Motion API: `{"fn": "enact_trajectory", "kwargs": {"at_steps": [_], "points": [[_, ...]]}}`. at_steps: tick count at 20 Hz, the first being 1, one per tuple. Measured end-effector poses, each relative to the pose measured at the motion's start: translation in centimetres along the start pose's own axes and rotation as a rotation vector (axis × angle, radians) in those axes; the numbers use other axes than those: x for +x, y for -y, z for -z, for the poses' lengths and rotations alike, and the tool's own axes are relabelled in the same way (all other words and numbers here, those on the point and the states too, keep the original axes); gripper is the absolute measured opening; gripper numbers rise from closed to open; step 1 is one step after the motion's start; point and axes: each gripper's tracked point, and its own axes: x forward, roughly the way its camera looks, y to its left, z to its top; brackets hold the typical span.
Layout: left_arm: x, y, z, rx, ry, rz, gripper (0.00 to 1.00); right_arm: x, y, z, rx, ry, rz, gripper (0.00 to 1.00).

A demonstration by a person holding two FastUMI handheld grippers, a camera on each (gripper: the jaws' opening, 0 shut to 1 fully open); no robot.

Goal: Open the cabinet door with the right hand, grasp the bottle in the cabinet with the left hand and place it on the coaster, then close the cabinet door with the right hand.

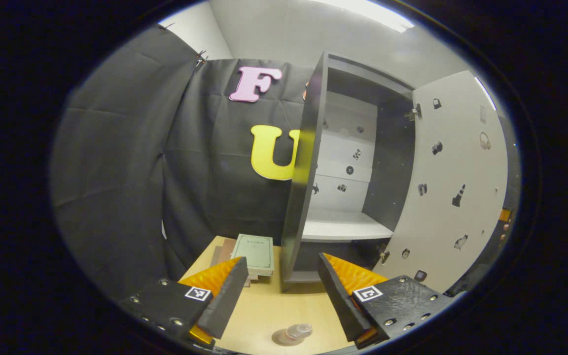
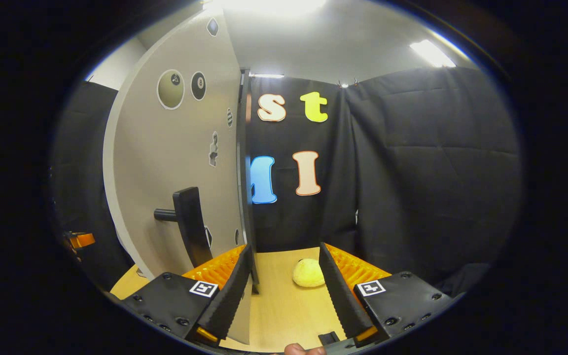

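Standing upright on the coaster (image 1: 284, 338), near edge of the table (image 1: 264, 310): bottle (image 1: 298, 331), long axis vertical. Cabinet (image 1: 308, 162) interior bare, door (image 1: 454, 187) swung wide right. Left gripper (image 1: 281, 288) released above bottle; right gripper (image 2: 284, 281) spread, straddling door edge.

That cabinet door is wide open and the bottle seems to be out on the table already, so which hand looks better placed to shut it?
Right. The right gripper sits at the cabinet door, jaws open beside its edge, near the handle. The left gripper faces the cabinet.
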Motion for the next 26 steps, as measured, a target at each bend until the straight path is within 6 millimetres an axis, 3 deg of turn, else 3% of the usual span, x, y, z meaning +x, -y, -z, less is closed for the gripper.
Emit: {"fn": "enact_trajectory", "kwargs": {"at_steps": [2, 3, 4, 5, 8, 13, 14, 17, 18, 21, 26], "points": [[0.0, -0.3, 0.6, -0.006, -0.011, 0.024, 0.89, 0.0, -1.7, -0.1, -0.002, 0.003, -0.021, 0.87], [0.1, -0.8, 1.1, -0.004, -0.017, 0.028, 0.89, -0.2, -2.8, 0.0, -0.012, 0.004, -0.037, 0.82], [0.0, -1.4, 1.4, -0.001, -0.023, 0.027, 0.89, -0.3, -3.7, 0.1, -0.015, 0.004, -0.050, 0.87], [-0.2, -2.0, 1.8, 0.000, -0.028, 0.029, 0.89, -0.6, -4.4, 0.4, -0.011, 0.002, -0.062, 0.82], [-0.2, -3.0, 2.5, -0.009, -0.045, 0.046, 0.89, -0.4, -7.0, 0.7, -0.001, 0.001, -0.099, 0.82], [-1.2, -5.4, 2.0, -0.006, -0.043, 0.041, 0.89, 0.6, -11.1, 0.7, 0.007, 0.005, -0.164, 0.87], [-1.5, -5.9, 1.8, -0.006, -0.044, 0.039, 0.89, 0.8, -11.9, 0.7, 0.011, 0.005, -0.182, 0.82], [-2.0, -6.8, 1.3, 0.005, -0.043, 0.035, 0.91, 1.4, -15.4, 1.4, 0.053, -0.022, -0.282, 0.83], [-2.2, -7.0, 1.0, 0.014, -0.041, 0.035, 0.92, 1.1, -15.9, 1.3, 0.063, -0.011, -0.290, 0.89], [-1.9, -6.8, 0.6, 0.028, -0.032, 0.047, 0.87, 0.8, -15.8, 1.5, 0.044, 0.004, -0.290, 0.89], [-0.4, -3.5, -1.0, 0.016, 0.007, 0.109, 0.87, 0.0, -13.7, 1.7, 0.014, -0.002, -0.240, 0.89]]}}
